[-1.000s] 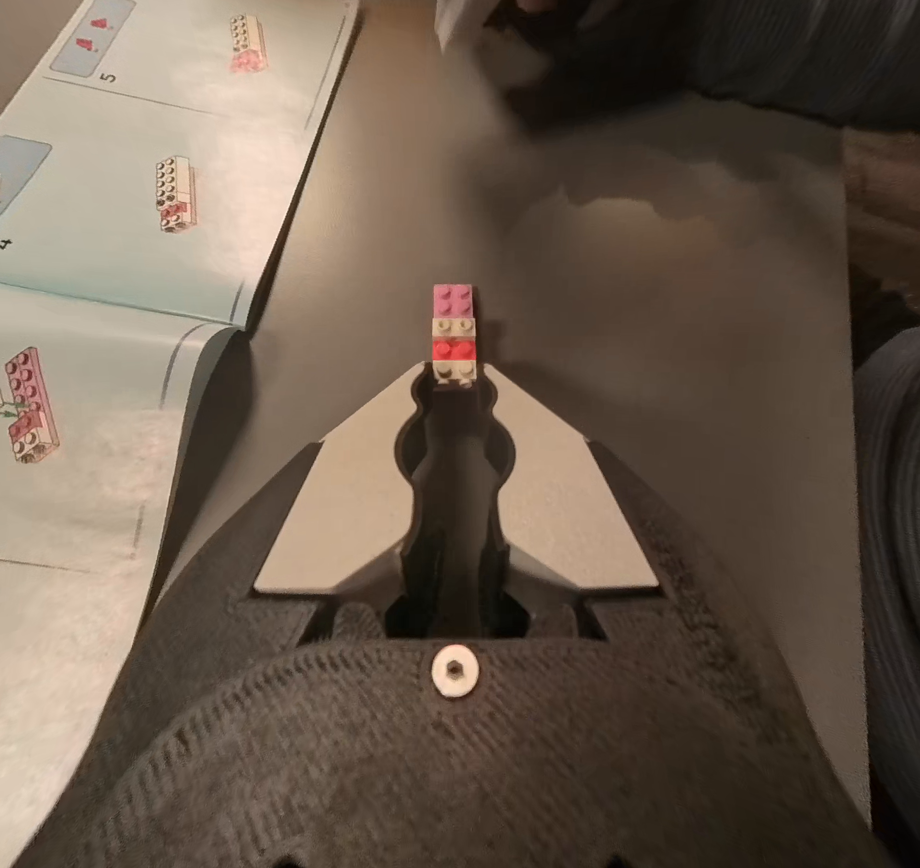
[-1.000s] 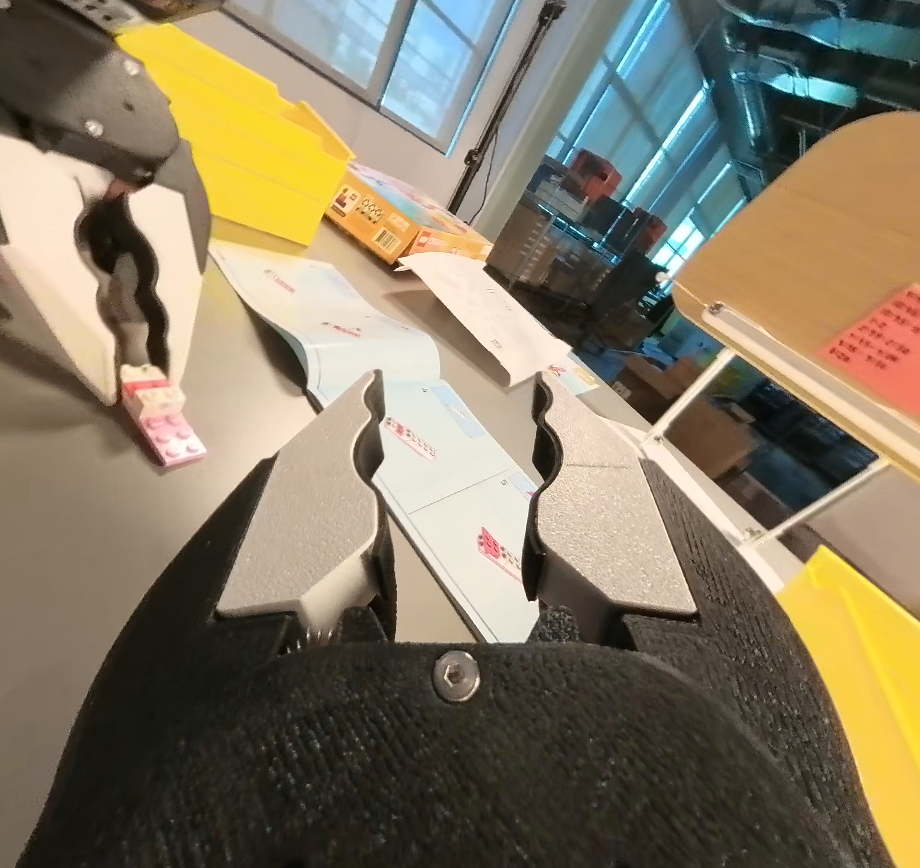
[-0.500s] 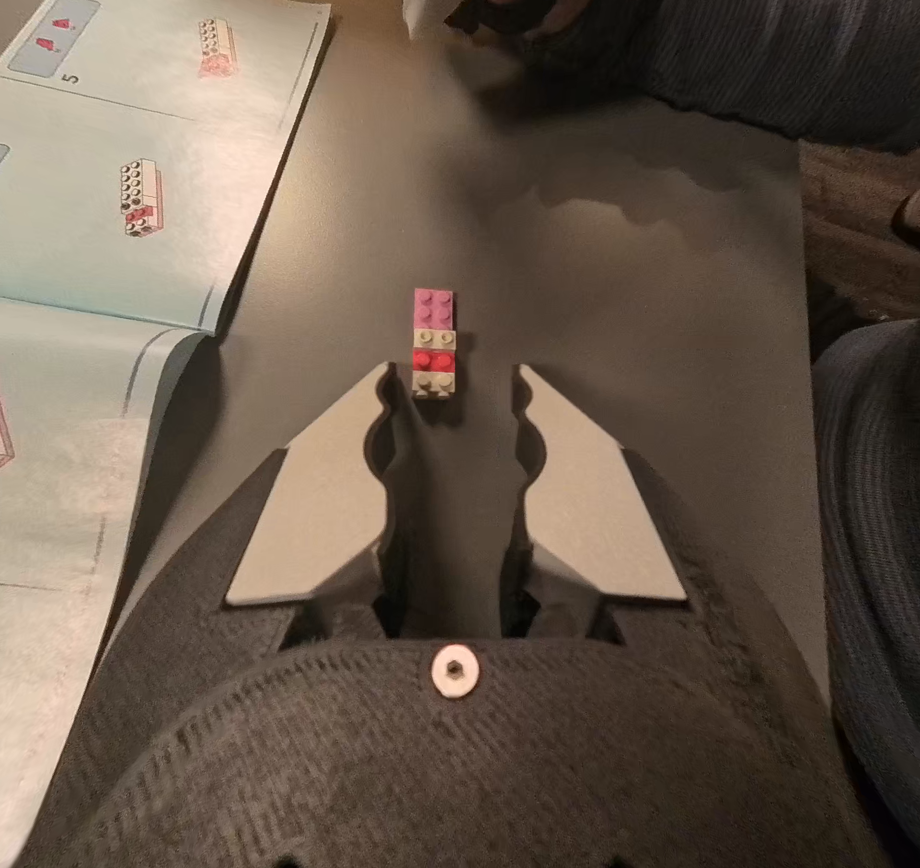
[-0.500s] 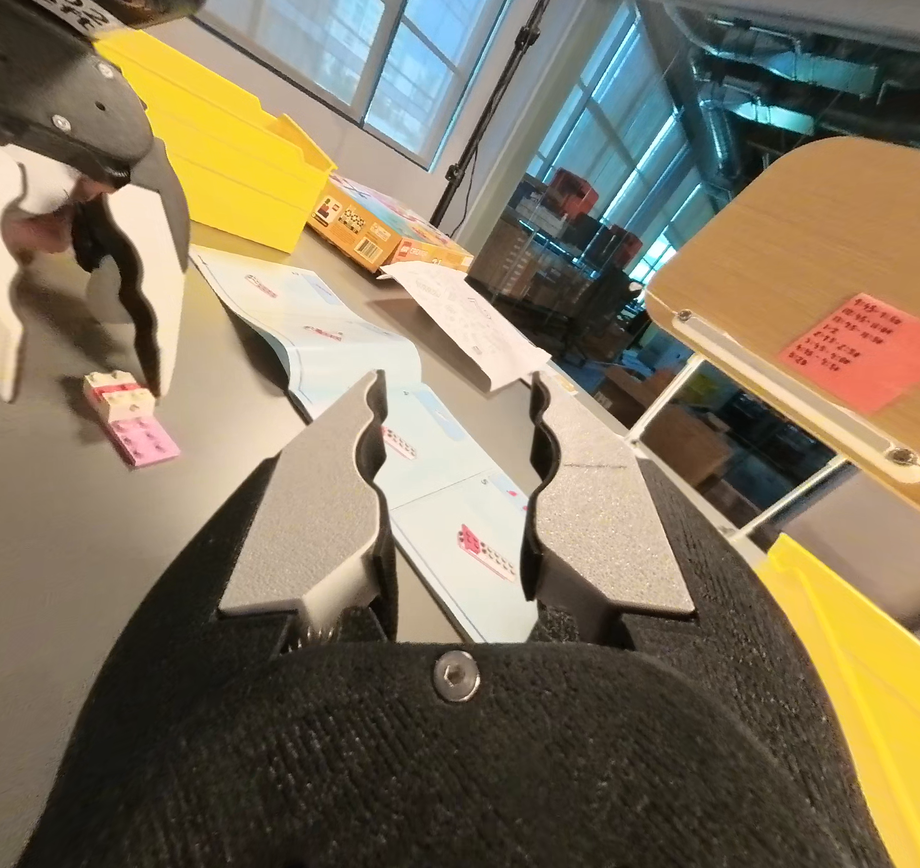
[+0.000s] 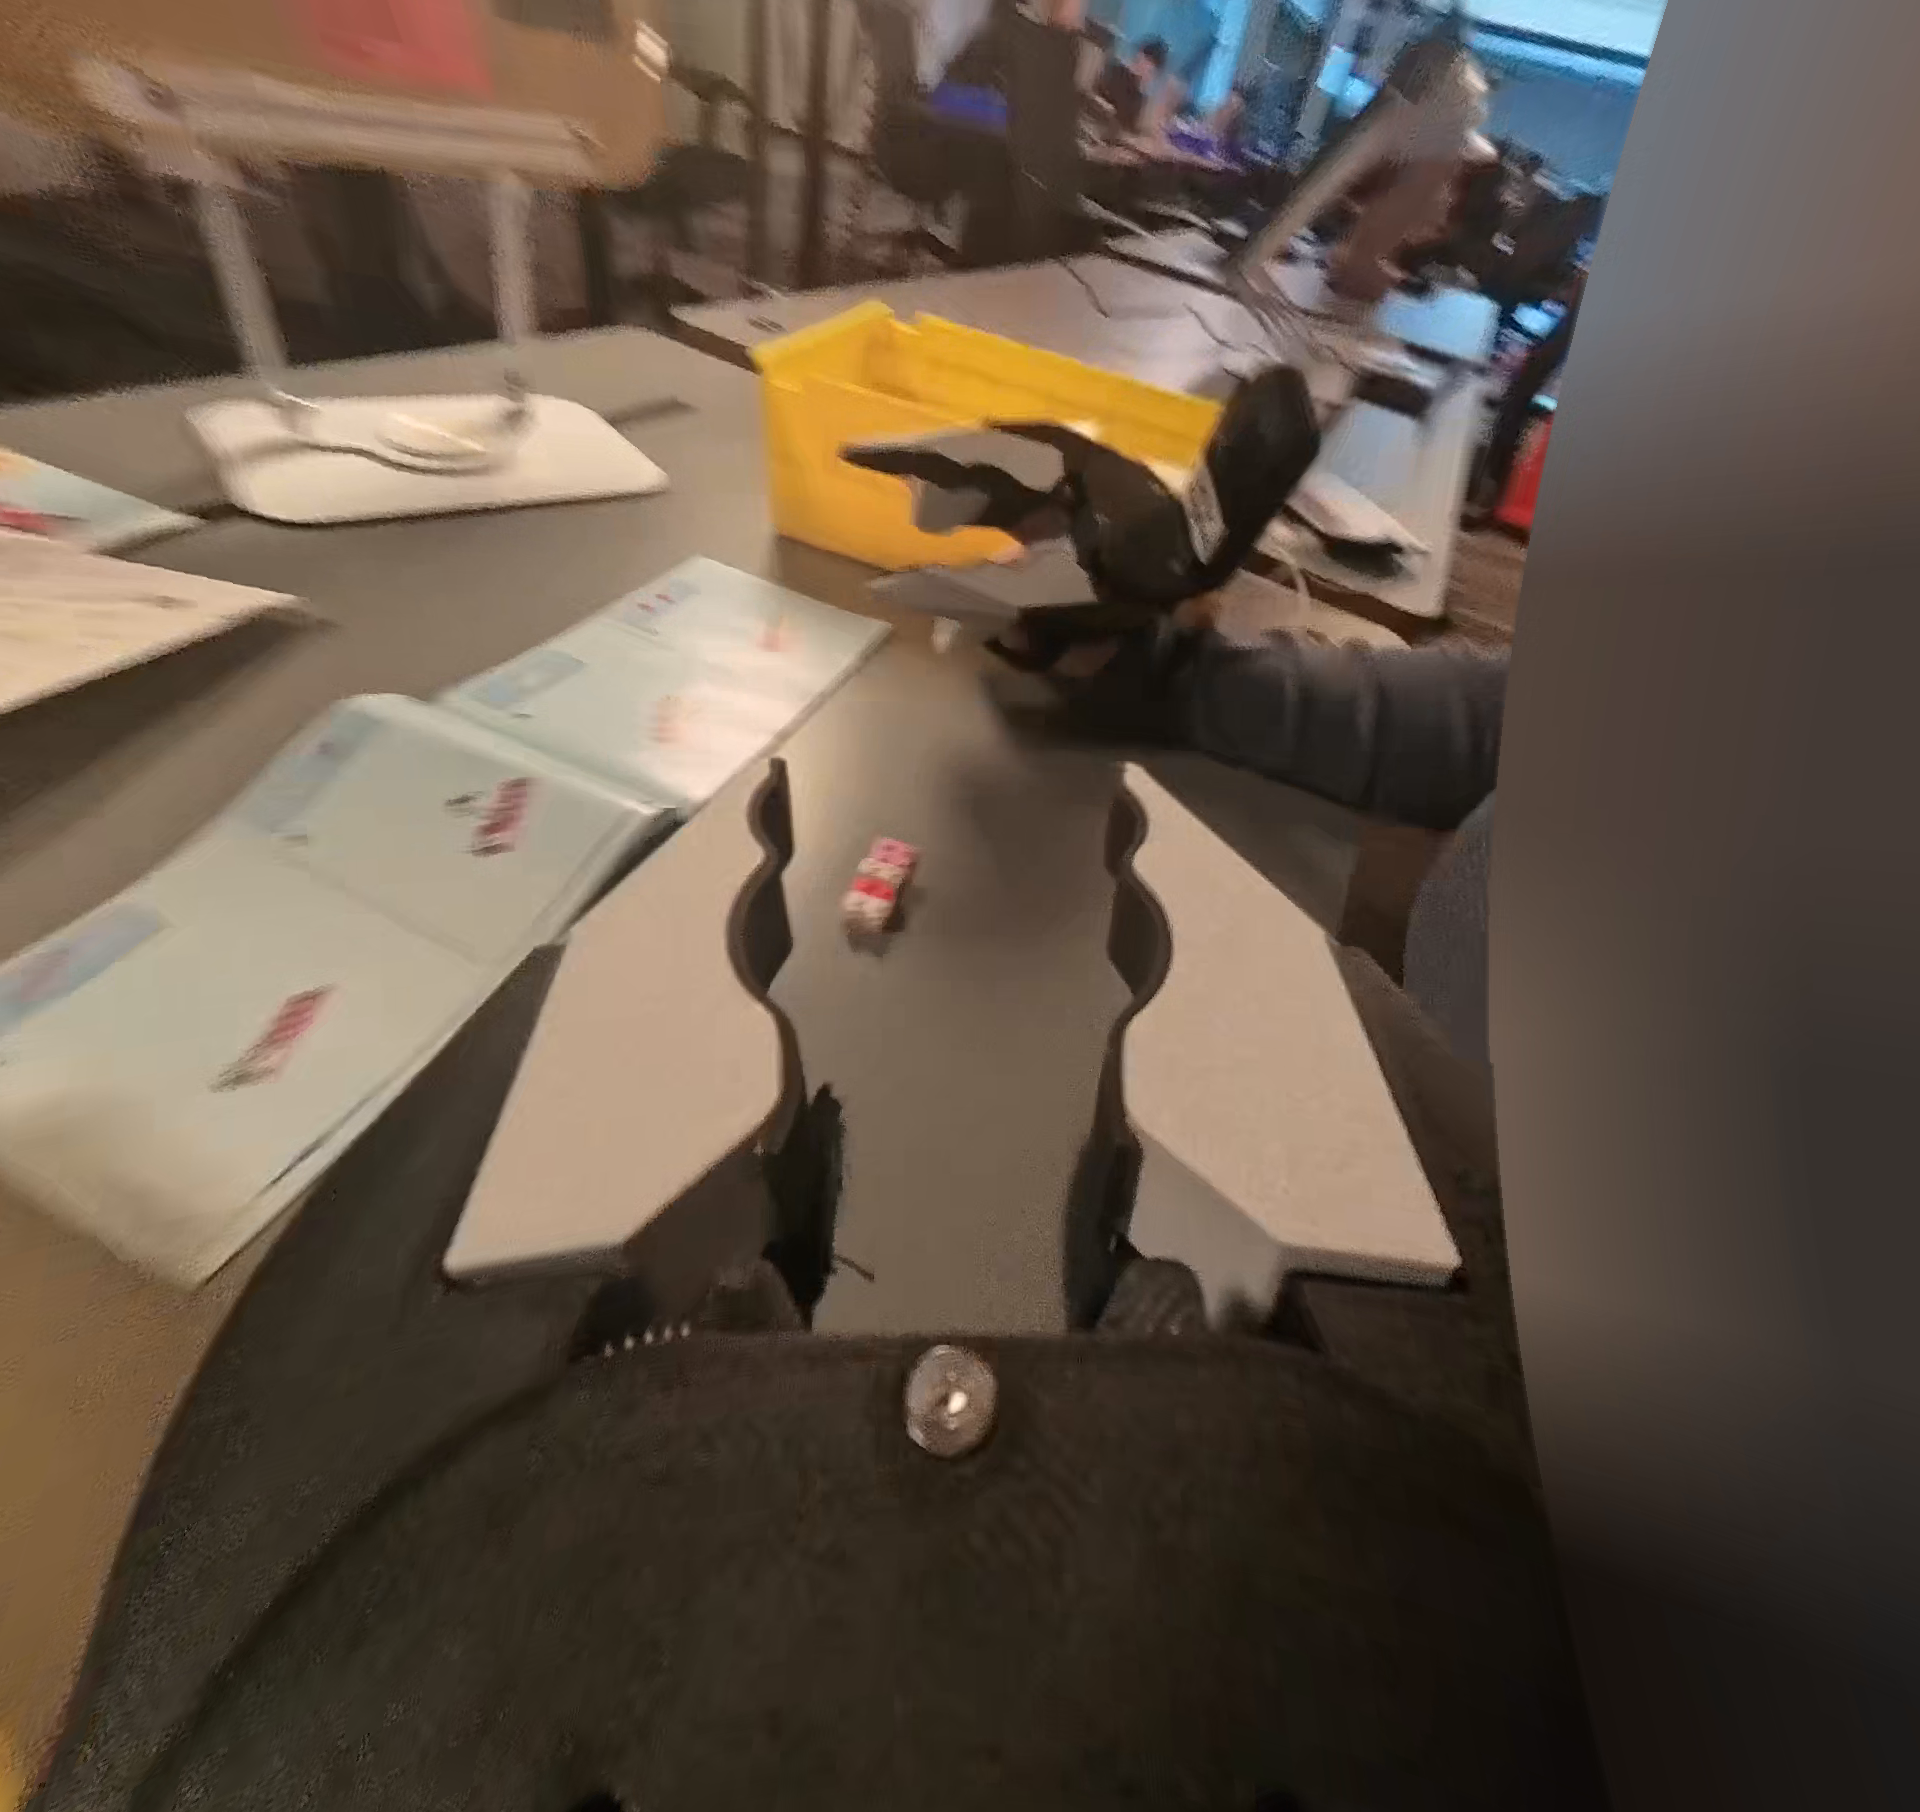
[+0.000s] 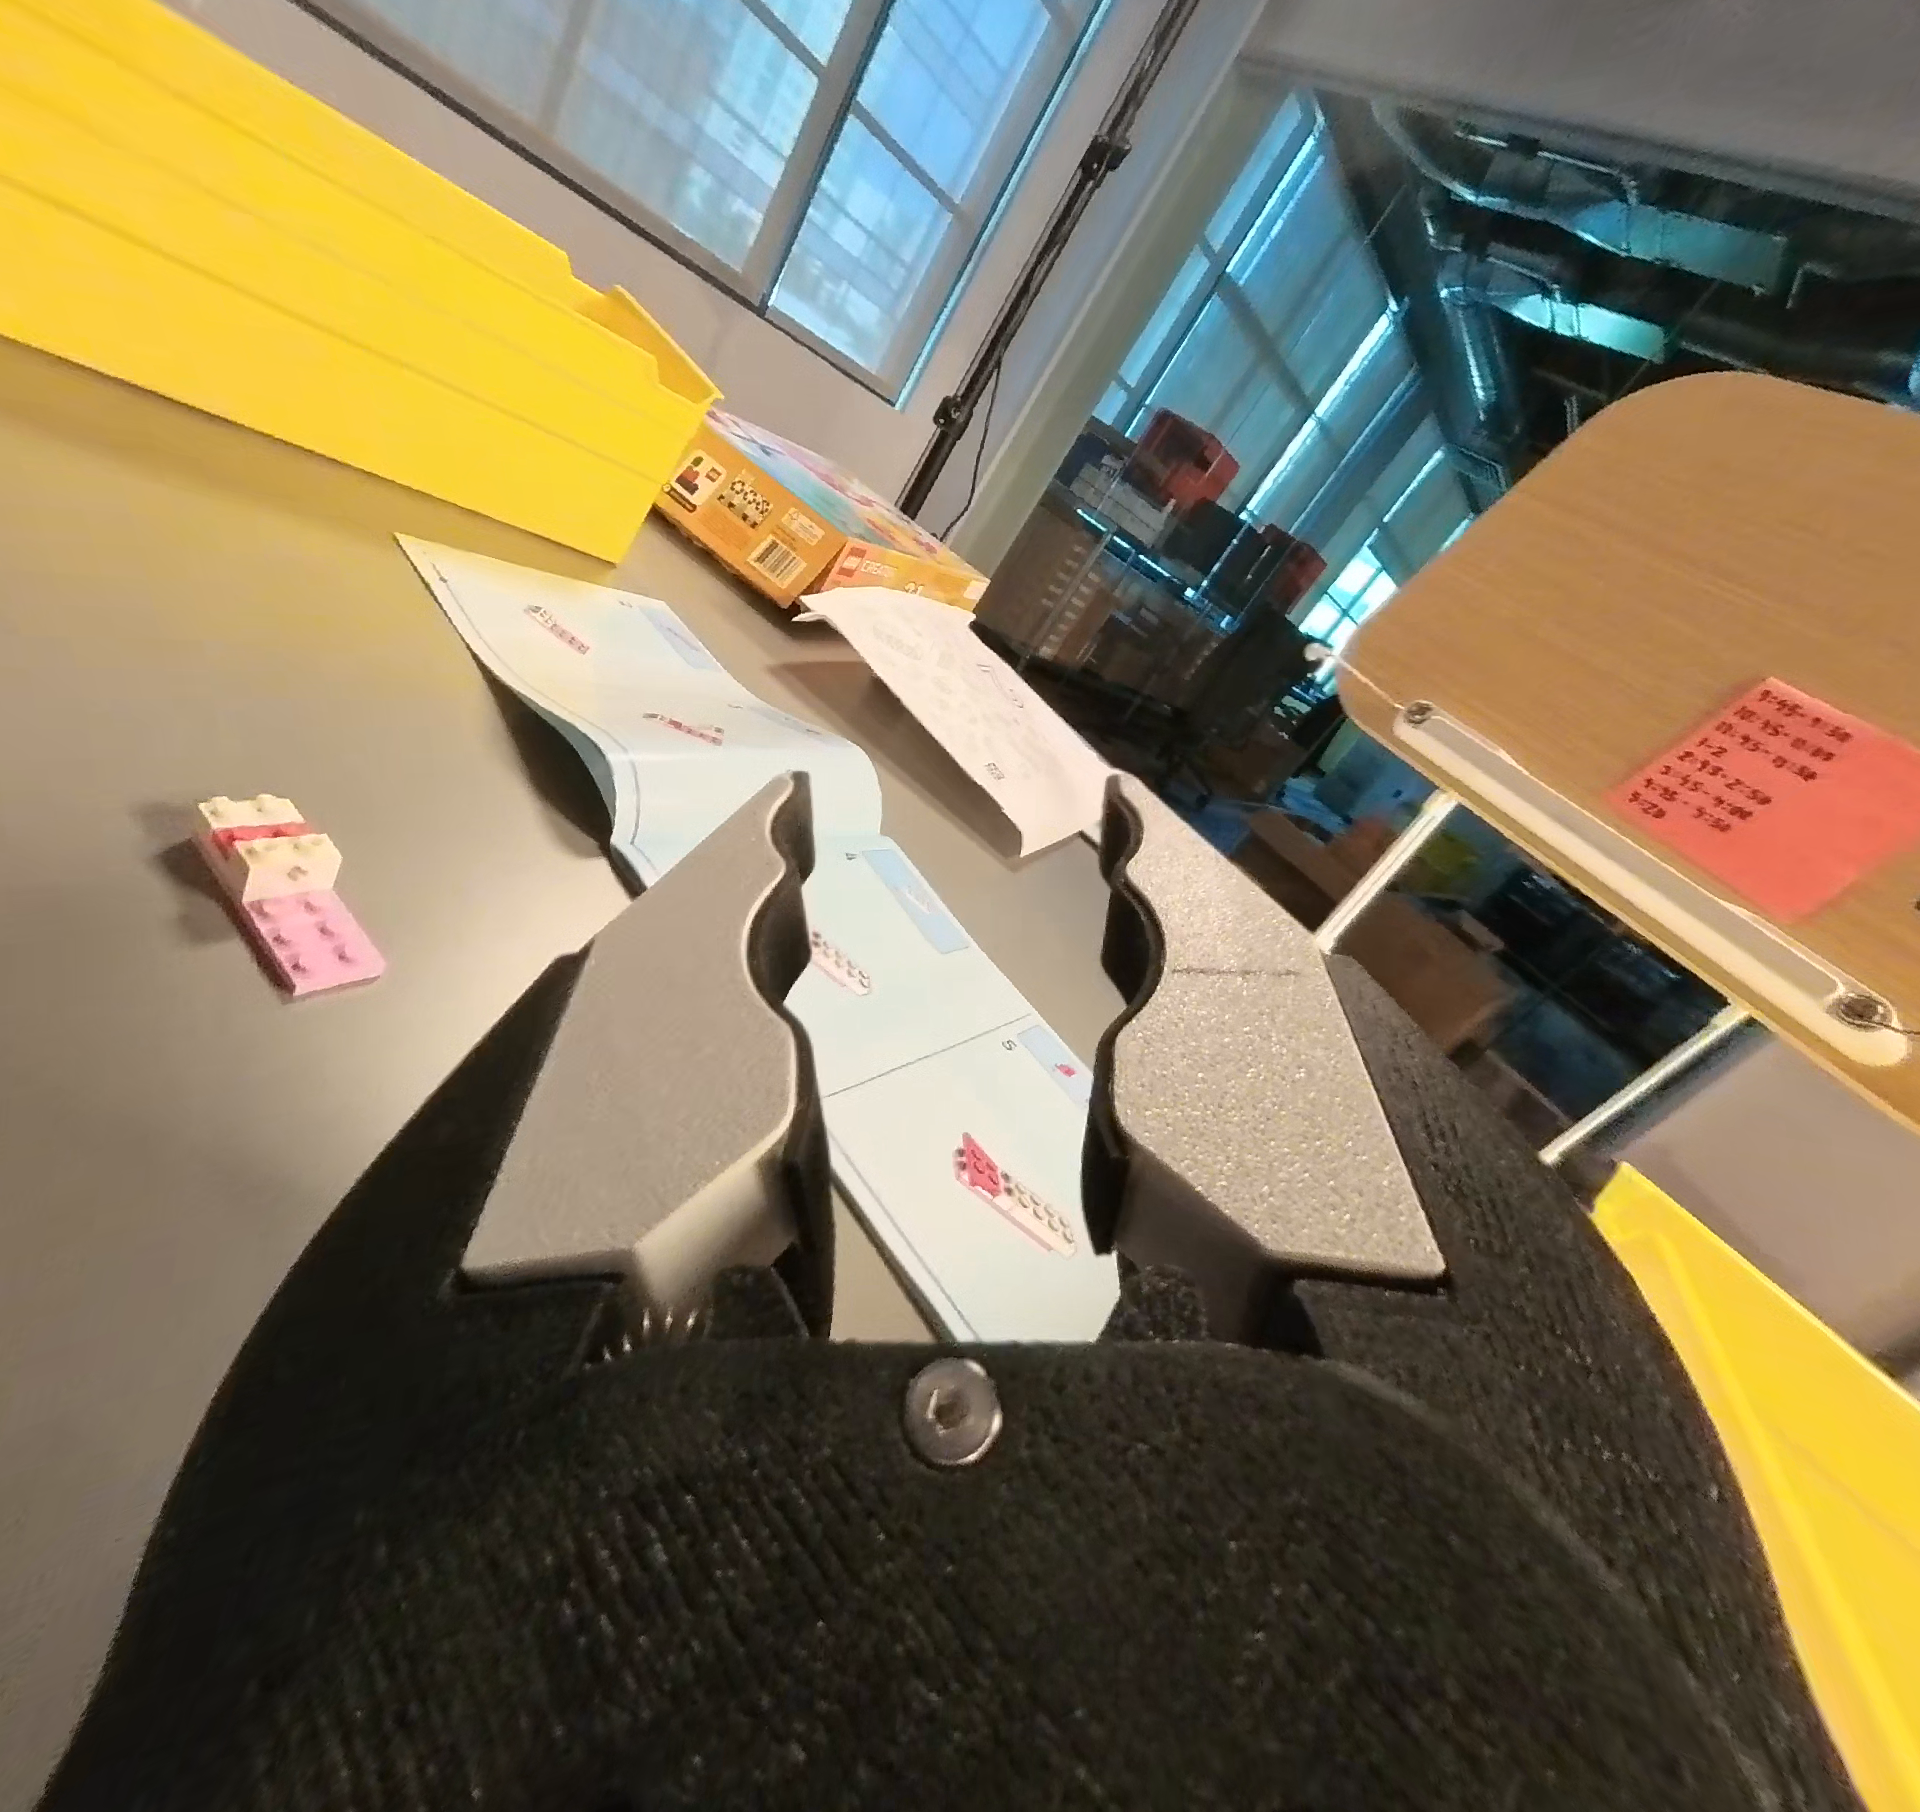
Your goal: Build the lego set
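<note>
**Pink, red and cream brick stack lies free between two open grippers**

Pink plastic forms the flat base plate of the small brick assembly [image 6: 281,879]; on one half of it sit cream bricks with a red layer between them, studs showing on top. It lies flat on the grey worktop [image 6: 208,619], touched by nothing.

In the left wrist view, which is blurred, the left gripper [image 5: 948,806] stands wide, its jaws bare. The brick assembly [image 5: 881,884] appears in the gap between the two fingers, lower down on the worktop and slightly toward 7 o'clock from the midpoint; neither pad touches it. The open instruction booklet [image 5: 416,827] spreads toward 9 o'clock.

In the right wrist view the right gripper [image 6: 948,817] is also wide and holds nothing. The brick assembly sits well apart from it at 9 o'clock, and the booklet passes under and between its fingers. The left wrist view shows this gripper at 1 o'clock, in a dark-gloved hand [image 5: 1101,650], in front of a yellow bin [image 5: 831,432].

Counted: one brick assembly, two grippers, one booklet, one loose white sheet [image 6: 966,702] at 12 o'clock of the right gripper, one orange cardboard box [image 6: 769,526] beyond it, and yellow bins, of which at least two show in the right wrist view: a long one [image 6: 312,328] at 10 o'clock and a corner of another [image 6: 1787,1430] at 4 o'clock.
</note>
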A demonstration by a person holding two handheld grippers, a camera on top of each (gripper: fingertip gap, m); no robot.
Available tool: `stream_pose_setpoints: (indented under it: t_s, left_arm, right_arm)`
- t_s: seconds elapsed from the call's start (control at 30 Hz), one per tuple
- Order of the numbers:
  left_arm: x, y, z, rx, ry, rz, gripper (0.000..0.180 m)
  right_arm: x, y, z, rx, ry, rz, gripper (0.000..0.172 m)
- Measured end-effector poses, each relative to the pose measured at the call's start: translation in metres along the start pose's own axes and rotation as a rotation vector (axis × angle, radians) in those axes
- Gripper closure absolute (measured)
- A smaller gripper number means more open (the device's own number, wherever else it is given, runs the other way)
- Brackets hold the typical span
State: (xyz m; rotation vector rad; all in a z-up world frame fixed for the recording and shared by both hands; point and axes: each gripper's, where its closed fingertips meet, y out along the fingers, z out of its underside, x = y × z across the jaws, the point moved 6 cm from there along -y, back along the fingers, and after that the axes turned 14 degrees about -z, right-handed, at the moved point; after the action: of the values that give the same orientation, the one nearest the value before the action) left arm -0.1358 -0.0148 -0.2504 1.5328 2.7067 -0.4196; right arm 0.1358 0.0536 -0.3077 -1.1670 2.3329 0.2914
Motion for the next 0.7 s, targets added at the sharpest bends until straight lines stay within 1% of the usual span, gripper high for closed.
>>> stream_pose_setpoints:
  t_s: [0.07,0.17,0.23,0.27,0.37,0.47,0.6,0.7]
  left_arm:
    - [0.019,-0.040,-0.015,-0.039,-0.023,-0.167,0.124]
    - [0.071,-0.101,-0.025,-0.001,-0.069,-0.497,0.129]
    - [0.105,-0.130,-0.019,0.114,-0.049,-0.634,0.128]
    - [0.120,-0.139,-0.012,0.206,-0.032,-0.660,0.128]
    - [0.155,-0.146,0.016,0.472,0.022,-0.626,0.128]
    - [0.172,-0.138,0.045,0.672,0.061,-0.507,0.129]
    - [0.185,-0.120,0.069,0.781,0.077,-0.426,0.130]
    - [0.192,-0.109,0.081,0.822,0.093,-0.397,0.133]
  right_arm:
    - [-0.005,-0.002,-0.001,-0.026,0.027,0.025,0.118]
    - [-0.016,-0.007,0.000,-0.059,0.081,0.085,0.118]
    - [-0.024,-0.011,0.002,-0.076,0.114,0.130,0.118]
    - [-0.027,-0.013,0.003,-0.081,0.132,0.150,0.118]
    - [-0.037,-0.017,0.007,-0.094,0.183,0.202,0.118]
    - [-0.043,-0.021,0.010,-0.098,0.217,0.244,0.118]
    - [-0.045,-0.021,0.013,-0.072,0.218,0.266,0.119]
    - [-0.044,-0.019,0.015,-0.049,0.205,0.266,0.119]
